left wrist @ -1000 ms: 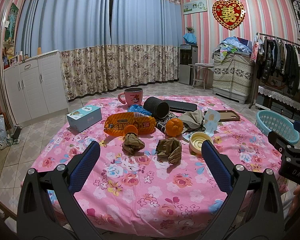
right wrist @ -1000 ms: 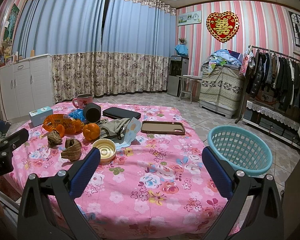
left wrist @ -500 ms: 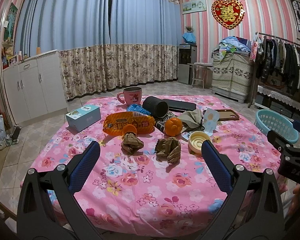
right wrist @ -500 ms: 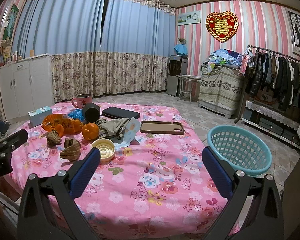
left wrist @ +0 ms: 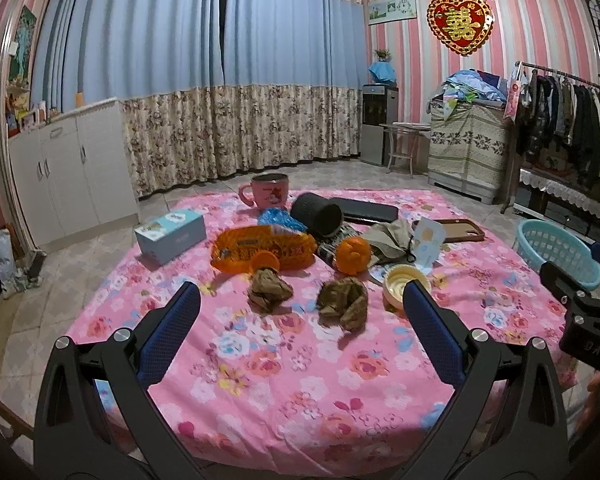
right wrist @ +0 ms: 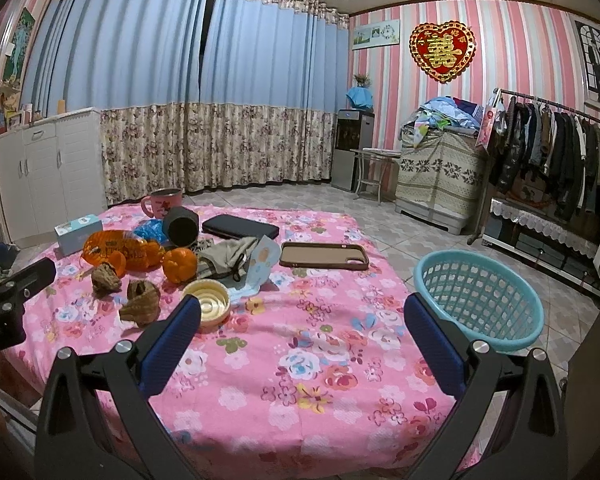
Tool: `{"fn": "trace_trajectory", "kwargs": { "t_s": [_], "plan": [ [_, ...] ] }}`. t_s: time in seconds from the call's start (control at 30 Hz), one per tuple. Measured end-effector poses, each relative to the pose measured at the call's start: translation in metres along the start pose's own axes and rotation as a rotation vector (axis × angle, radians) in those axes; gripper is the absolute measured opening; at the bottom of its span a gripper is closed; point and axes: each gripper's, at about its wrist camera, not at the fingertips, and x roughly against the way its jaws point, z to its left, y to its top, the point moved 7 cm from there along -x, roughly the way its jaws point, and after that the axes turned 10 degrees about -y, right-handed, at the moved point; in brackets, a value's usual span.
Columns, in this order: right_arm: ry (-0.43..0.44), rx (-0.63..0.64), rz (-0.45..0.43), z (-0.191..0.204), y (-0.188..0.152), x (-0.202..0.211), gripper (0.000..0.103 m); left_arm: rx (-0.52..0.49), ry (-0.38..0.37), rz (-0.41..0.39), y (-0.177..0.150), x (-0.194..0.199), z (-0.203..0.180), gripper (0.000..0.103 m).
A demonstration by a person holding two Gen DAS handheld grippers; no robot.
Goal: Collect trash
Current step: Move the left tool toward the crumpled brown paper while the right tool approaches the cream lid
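In the left wrist view, the left gripper (left wrist: 300, 312) fills the bottom of the frame with its blue-padded jaws spread wide, holding nothing. At the left of the table (left wrist: 284, 392), under its pink floral cloth, lies a light blue tissue box (left wrist: 170, 234). Right of it, at centre, an orange snack bag (left wrist: 260, 249) lies, with a pink mug (left wrist: 267, 195) and a black cylinder (left wrist: 317, 214) on its side above it. Two crumpled brown paper wads sit just above the gap between the jaws: the left wad (left wrist: 269, 289) and the right wad (left wrist: 343, 302), close together but apart. Further right are an orange fruit (left wrist: 353, 255) and a pale round lid (left wrist: 404, 282), the lid just above the right jaw's tip.

In the right wrist view, the same wads (right wrist: 140, 302) lie at the left of the frame, beyond the left jaw. The right gripper (right wrist: 302, 316) is likewise wide open and empty, over bare cloth at lower centre. A brown phone case (right wrist: 324, 255) lies above the gap. At the right edge, off the table, sits a turquoise basket (right wrist: 512, 336), just above the right jaw.
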Motion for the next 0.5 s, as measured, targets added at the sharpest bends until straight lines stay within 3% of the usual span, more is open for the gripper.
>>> {"fn": "trace_trajectory", "kwargs": {
  "t_s": [0.3, 0.5],
  "plan": [
    [0.022, 0.019, -0.028, 0.024, 0.026, -0.005, 0.099, 0.031, 0.036, 0.000, 0.026, -0.007, 0.035, 0.098],
    [0.032, 0.034, 0.050, 0.036, 0.029, -0.037, 0.099, 0.050, 0.052, 0.018, 0.044, -0.031, 0.062, 0.098]
  ]
}}
